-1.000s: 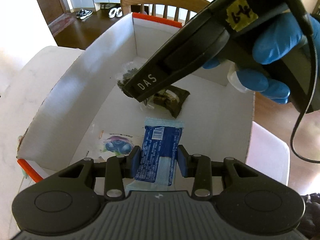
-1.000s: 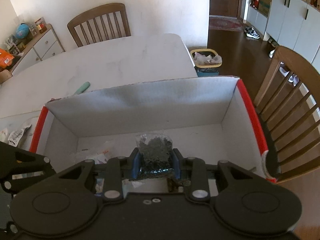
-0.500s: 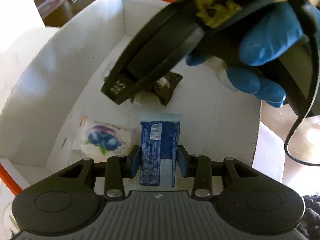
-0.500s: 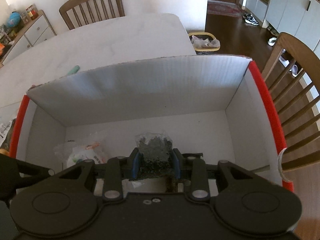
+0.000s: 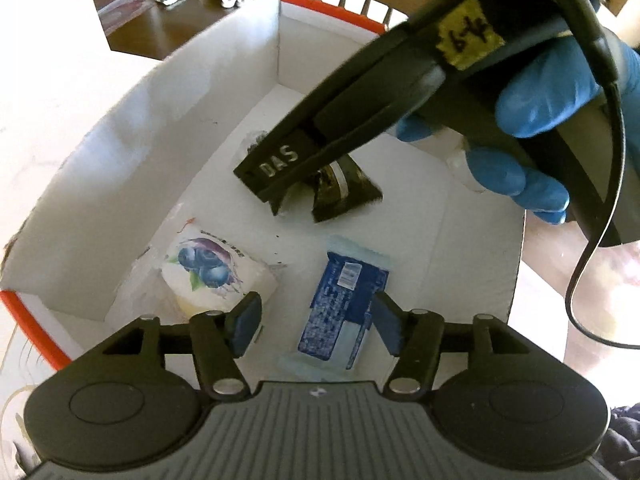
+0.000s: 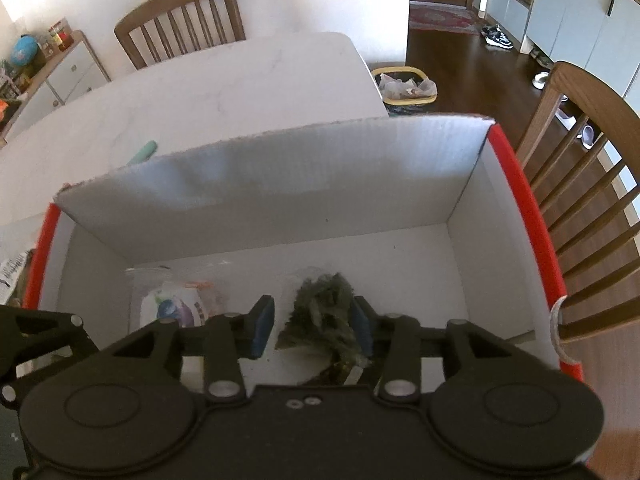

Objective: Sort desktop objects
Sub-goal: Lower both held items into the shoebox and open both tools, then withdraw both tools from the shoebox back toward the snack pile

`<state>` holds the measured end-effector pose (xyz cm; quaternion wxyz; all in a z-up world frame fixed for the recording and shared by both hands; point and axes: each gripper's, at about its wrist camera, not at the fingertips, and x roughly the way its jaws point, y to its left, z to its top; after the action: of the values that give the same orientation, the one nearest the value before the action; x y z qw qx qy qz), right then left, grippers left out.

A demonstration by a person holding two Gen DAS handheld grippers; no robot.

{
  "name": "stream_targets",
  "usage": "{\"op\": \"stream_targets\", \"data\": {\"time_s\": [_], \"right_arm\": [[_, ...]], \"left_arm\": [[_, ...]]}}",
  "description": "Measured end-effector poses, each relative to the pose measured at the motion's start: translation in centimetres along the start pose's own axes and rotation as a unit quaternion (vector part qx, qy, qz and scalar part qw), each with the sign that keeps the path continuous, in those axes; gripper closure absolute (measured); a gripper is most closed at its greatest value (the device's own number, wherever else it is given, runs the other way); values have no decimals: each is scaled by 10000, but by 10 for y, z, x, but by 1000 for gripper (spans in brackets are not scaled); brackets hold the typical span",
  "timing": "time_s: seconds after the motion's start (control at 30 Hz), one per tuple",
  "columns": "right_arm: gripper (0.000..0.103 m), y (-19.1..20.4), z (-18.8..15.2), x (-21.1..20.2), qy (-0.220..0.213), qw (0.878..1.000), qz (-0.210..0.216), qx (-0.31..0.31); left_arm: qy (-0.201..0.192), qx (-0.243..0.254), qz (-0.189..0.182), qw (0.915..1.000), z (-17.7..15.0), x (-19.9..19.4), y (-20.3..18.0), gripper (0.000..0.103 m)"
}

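Note:
A white cardboard box with red edges holds the sorted items. My left gripper hangs over its floor, jaws opening, and a blue snack packet lies flat between the pads, free of the left one. My right gripper, held by a blue-gloved hand, is also opening. Between its pads a clear bag of dark dried bits rests on the box floor. A blueberry-print packet lies left of the blue one. A dark brown packet sits under the right gripper's tip.
The box stands at the corner of a white marble table. Wooden chairs stand beyond the table and beside the box. A green pen lies behind the box wall. A yellow-rimmed basket is on the floor.
Both grippers went from shut to open. The blue packet left the left pads and now lies tilted on the box floor. The clear bag slumped between the right pads.

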<state>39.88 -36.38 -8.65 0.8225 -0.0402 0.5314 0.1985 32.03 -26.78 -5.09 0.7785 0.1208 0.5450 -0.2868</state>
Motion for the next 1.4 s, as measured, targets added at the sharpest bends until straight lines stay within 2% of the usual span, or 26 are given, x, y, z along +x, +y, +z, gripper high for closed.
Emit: {"op": "stream_targets", "data": {"time_s": [0.13,0.6,0.87,1.03,1.4], "right_arm": [[52,0,-2,-9,-72,10000,-6,-55],[51,3,-14,-52,-433,9988,211,-69],[51,14,-24,-75,-634,9974,316,-96],[49,25,-34,-89,-789,9964,293,-129],[47,65,-52,-108,-1101,9933,204,-277]], "left_arm": [[-179,-68,-14,9998,11,-7,2,34],[-944,-455,231,9942,-3,-31,-14,34],[-1368,-746,399,9870,-27,-53,-18,34],[-1658,-865,630,9803,-45,-73,-18,34],[-1905,-1178,708,9720,-92,-104,-6,34]]}}
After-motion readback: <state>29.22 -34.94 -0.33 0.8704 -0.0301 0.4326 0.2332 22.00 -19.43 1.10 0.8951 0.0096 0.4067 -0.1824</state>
